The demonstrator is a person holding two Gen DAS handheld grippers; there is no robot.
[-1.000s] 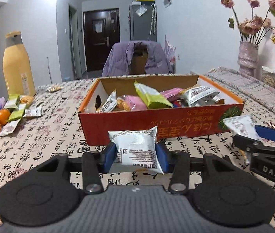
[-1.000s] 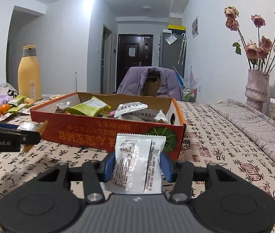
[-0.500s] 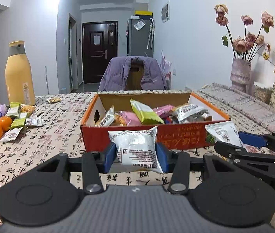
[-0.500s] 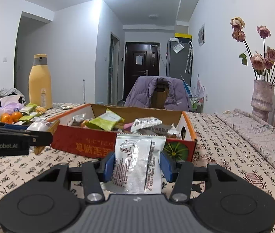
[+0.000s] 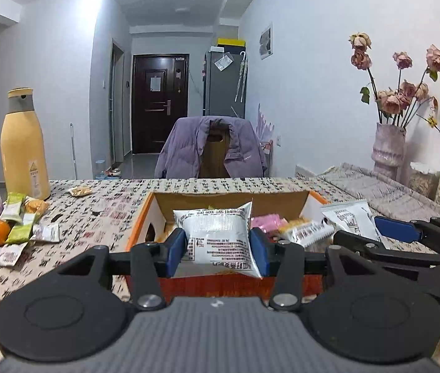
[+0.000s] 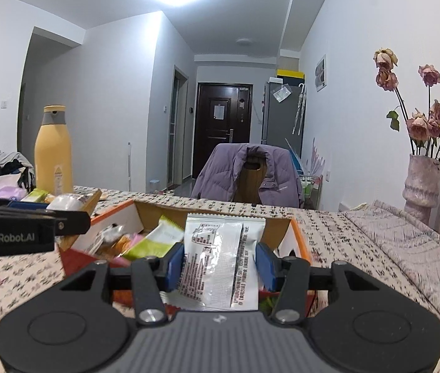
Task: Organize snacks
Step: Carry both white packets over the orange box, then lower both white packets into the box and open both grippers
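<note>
With each gripper clamped on a white snack packet — left gripper (image 5: 218, 251), right gripper (image 6: 218, 267) — at the near wall of the orange box (image 5: 139, 217), I clear its rim before letting go.

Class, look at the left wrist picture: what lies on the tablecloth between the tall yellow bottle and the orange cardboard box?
In the left wrist view, one small snack packet lies between the yellow bottle and the orange box; otherwise only patterned tablecloth.
</note>
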